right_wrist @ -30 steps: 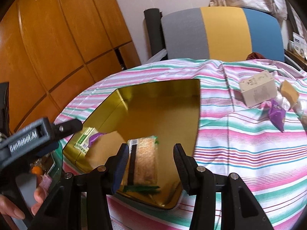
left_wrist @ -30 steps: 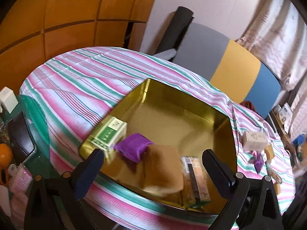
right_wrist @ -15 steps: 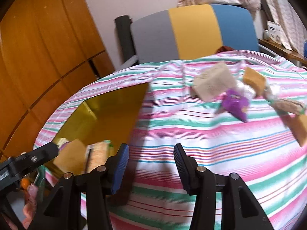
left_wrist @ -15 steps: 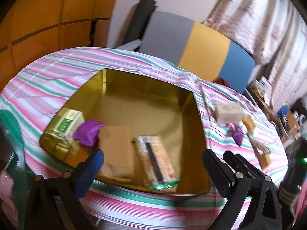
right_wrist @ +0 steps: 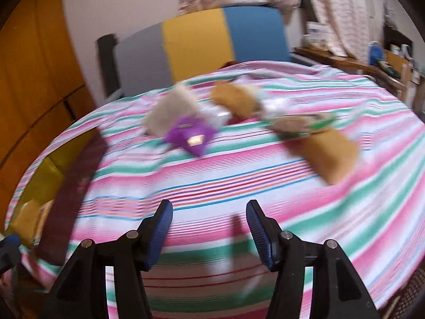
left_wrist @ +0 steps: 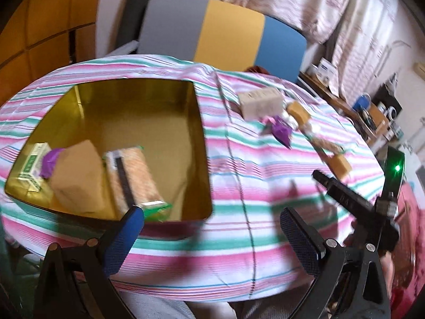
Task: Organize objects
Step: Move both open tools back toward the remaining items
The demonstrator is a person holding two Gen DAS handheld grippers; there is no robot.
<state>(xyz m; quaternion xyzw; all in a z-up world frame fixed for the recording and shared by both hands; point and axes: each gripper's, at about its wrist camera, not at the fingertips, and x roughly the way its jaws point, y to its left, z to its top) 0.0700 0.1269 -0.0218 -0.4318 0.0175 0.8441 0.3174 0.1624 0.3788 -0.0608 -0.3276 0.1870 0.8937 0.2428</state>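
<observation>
A gold tin (left_wrist: 196, 122) on the striped cloth holds a green box (left_wrist: 33, 163), a purple packet (left_wrist: 50, 160), a brown packet (left_wrist: 77, 178) and a cracker pack (left_wrist: 132, 175). My left gripper (left_wrist: 212, 224) hangs open and empty over the tin's near right corner. To the right lie a beige box (left_wrist: 259, 102), a purple packet (left_wrist: 281, 130), tan blocks (left_wrist: 340, 166) and a long pack (left_wrist: 325, 146). In the blurred right wrist view the right gripper (right_wrist: 209, 218) is empty, its jaws opening, short of the purple packet (right_wrist: 190, 135), beige box (right_wrist: 170, 111) and tan packet (right_wrist: 329, 154).
A chair (left_wrist: 225, 32) with grey, yellow and blue panels stands behind the table. Curtains and a cluttered shelf (left_wrist: 372, 114) fill the right side. Wooden panels (left_wrist: 45, 24) line the left wall. The right gripper's body (left_wrist: 353, 199) shows at the left wrist view's right edge.
Both grippers swung right, away from the tin toward the loose items on the cloth. The right gripper's jaws stand wider than before. The cracker pack stays in the tin.
</observation>
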